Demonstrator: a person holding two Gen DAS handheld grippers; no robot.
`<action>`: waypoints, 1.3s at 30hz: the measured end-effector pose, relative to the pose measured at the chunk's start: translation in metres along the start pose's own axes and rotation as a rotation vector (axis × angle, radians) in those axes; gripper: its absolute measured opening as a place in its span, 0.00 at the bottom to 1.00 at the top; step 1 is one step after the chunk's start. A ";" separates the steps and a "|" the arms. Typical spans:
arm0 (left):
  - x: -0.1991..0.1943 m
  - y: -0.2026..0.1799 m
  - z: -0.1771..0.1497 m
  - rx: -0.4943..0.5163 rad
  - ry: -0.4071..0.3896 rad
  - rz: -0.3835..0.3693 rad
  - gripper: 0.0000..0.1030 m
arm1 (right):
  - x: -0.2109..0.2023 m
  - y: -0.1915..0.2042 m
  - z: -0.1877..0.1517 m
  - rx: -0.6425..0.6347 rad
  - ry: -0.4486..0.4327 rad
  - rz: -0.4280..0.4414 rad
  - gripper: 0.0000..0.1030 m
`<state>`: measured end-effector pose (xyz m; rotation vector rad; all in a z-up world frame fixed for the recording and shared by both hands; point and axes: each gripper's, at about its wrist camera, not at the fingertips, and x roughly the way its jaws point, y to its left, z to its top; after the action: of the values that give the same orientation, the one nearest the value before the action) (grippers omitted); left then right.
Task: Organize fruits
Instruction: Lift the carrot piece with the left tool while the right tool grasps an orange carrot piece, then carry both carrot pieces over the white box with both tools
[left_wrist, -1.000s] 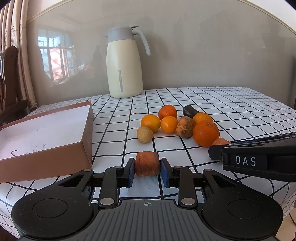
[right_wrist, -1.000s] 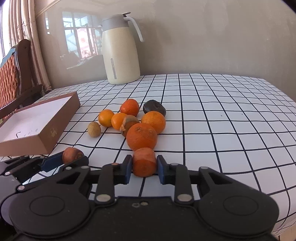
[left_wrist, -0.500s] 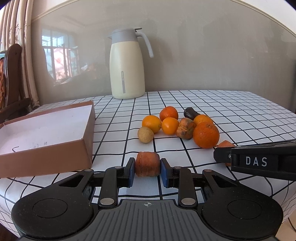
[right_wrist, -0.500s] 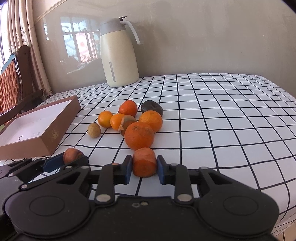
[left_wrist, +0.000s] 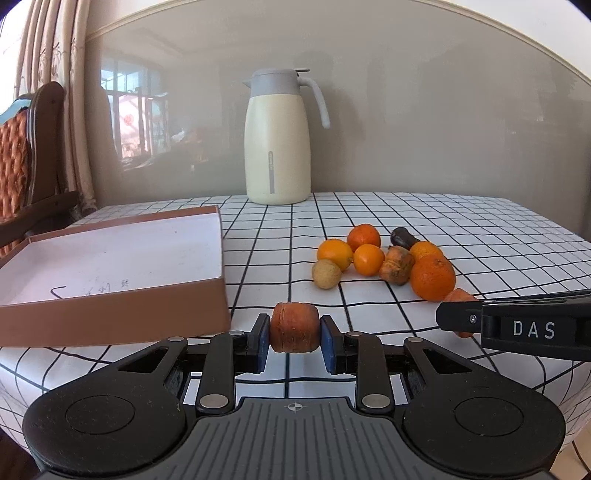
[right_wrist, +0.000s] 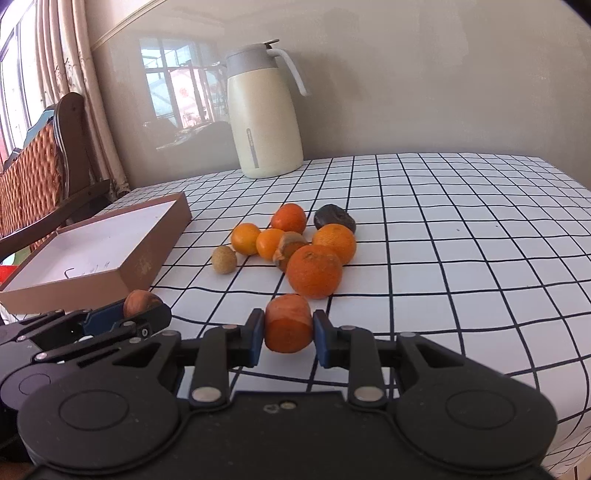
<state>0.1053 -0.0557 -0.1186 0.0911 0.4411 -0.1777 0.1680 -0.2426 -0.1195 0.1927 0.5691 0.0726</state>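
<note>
Left wrist view: your left gripper (left_wrist: 294, 334) is clamped on a shrivelled fruit (left_wrist: 294, 328) by the bench's near edge; the right gripper (right_wrist: 289, 328) pinches another fruit (right_wrist: 288, 322). Carry yours over the box (left_wrist: 110, 254) wall, lower, then release gently.

I see a loose cluster of oranges (right_wrist: 314, 271) touching one another mid-table, a small tan round fruit (right_wrist: 223, 259) beside them. An open brown box (left_wrist: 110, 273) lies left, its white interior showing.
</note>
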 end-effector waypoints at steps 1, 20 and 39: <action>-0.002 0.004 -0.001 -0.002 0.001 0.008 0.28 | 0.000 0.004 -0.001 -0.007 0.003 0.008 0.19; -0.033 0.089 -0.015 -0.114 -0.026 0.174 0.28 | 0.015 0.086 -0.002 -0.115 0.004 0.209 0.19; -0.053 0.160 -0.026 -0.225 -0.053 0.312 0.28 | 0.025 0.145 0.003 -0.188 -0.013 0.345 0.19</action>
<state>0.0773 0.1128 -0.1113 -0.0662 0.3859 0.1765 0.1881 -0.0984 -0.1009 0.1066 0.5084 0.4579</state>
